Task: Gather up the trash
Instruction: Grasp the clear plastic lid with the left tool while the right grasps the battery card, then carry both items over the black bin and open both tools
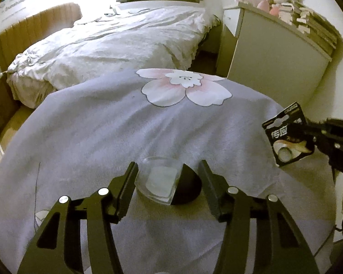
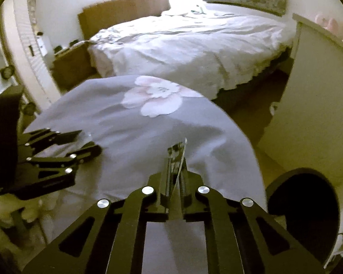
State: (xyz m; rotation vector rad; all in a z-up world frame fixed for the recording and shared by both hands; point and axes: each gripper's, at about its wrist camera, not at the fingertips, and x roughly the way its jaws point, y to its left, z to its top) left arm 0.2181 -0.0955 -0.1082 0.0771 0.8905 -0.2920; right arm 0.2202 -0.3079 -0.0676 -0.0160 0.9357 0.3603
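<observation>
Left wrist view: your left gripper [image 1: 168,181] stands released around the clear plastic piece [image 1: 159,179] lying uncollected on the grey cloth [image 1: 91,125]; your right gripper [image 2: 175,159] clenches the battery card [image 1: 285,134], lifted but not yet binned.

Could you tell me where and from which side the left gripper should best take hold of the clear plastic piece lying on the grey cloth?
Probably across its two side edges, from above: the clear plastic piece lies flat between the left gripper jaws, which straddle it without touching.
</observation>
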